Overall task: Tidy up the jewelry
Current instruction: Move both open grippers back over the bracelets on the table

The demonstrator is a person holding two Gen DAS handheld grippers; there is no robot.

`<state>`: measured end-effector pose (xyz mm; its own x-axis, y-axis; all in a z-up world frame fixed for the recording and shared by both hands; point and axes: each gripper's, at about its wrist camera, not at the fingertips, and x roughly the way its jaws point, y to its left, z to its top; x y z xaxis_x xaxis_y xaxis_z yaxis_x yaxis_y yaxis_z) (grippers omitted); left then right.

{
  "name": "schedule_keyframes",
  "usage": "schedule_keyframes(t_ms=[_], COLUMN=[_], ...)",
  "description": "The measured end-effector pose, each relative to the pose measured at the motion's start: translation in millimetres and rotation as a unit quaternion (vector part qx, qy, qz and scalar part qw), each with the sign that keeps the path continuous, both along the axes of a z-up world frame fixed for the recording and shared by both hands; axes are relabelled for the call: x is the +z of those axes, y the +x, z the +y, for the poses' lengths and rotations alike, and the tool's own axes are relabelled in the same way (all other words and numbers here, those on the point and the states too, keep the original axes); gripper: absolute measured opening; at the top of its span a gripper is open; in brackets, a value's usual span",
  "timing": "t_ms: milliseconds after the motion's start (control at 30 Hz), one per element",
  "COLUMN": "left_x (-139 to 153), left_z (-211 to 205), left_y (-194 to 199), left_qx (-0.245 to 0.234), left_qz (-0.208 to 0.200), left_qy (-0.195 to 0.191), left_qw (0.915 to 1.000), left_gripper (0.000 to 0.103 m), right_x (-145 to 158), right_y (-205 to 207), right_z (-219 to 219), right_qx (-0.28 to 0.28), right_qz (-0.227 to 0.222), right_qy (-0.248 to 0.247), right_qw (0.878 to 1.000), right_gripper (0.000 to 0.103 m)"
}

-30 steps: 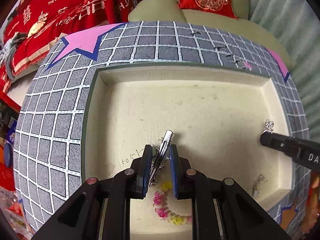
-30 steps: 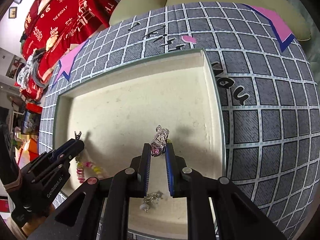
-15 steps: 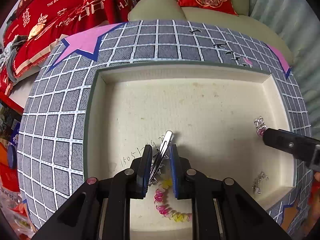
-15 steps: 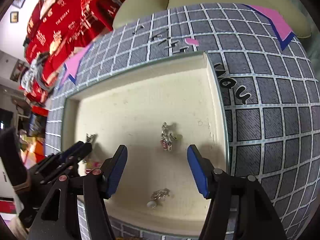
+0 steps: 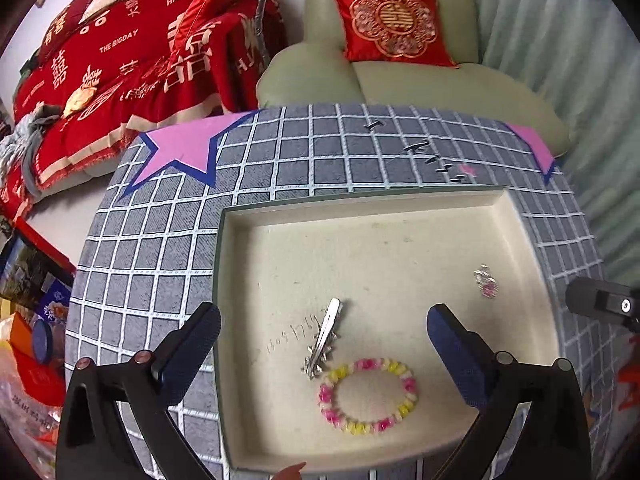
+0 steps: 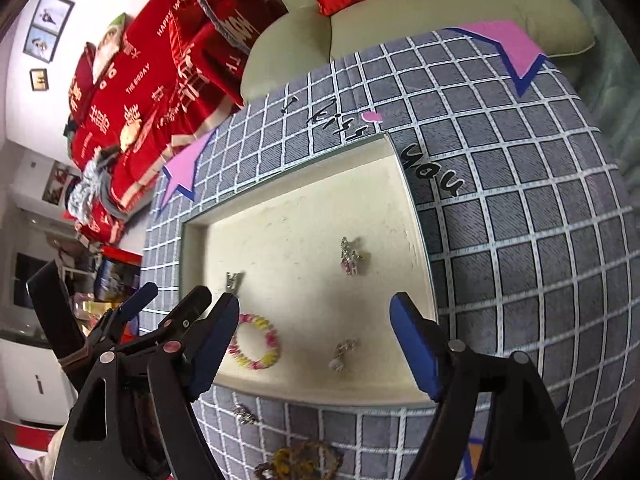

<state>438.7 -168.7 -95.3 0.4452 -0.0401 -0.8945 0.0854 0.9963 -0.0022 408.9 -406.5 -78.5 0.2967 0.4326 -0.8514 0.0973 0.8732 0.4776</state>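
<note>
We judge ourselves between placements: four pieces lie in the cream tray on the table, and both claws are empty. Our left claw gapes wide above the silver hair clip, which lies just beside the pink-and-yellow bead bracelet. Our right claw is spread equally wide over the tray, with the pink-stoned pendant ahead of it and a small silver charm near the front wall. Outside the tray, on the grid cloth, a small silver piece and a dark beaded string wait. Next, we think, the right claw must draw back, drop onto one of these and close on it.
</note>
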Motion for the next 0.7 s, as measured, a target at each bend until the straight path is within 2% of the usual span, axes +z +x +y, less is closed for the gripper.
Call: schedule_keyframes(t_ms=[100,267,433,700], left_x=[10.2,20.9,16.7,-5.6], left_z=[6.8,18.6,29.1,39.4], left_y=[-15.5,-49.9,-87.2,-145.5], left_qx=[-0.002,0.005,0.006,0.000], left_qz=[0.008,0.007,0.026,0.089], left_qy=[-0.012,-0.006,0.006,-0.002], left_qw=[0.9999,0.9999,0.9996,0.9960], left_gripper=[0.103,0.103,0.103,0.103], right_x=[6.6,12.8,13.2,-2.7], right_y=[-11.7,-36.2,-66.4,-117.4], right_z=[-3.1,-3.6,0.3,1.7], right_qx=[-0.012,-0.019,-0.016,-0.010], right_qz=[-0.001,0.005,0.021,0.062], right_qy=[0.014,0.018,0.003,-0.034], right_qw=[1.000,1.000,1.000,0.997], right_gripper=[0.103,0.103,0.103,0.103])
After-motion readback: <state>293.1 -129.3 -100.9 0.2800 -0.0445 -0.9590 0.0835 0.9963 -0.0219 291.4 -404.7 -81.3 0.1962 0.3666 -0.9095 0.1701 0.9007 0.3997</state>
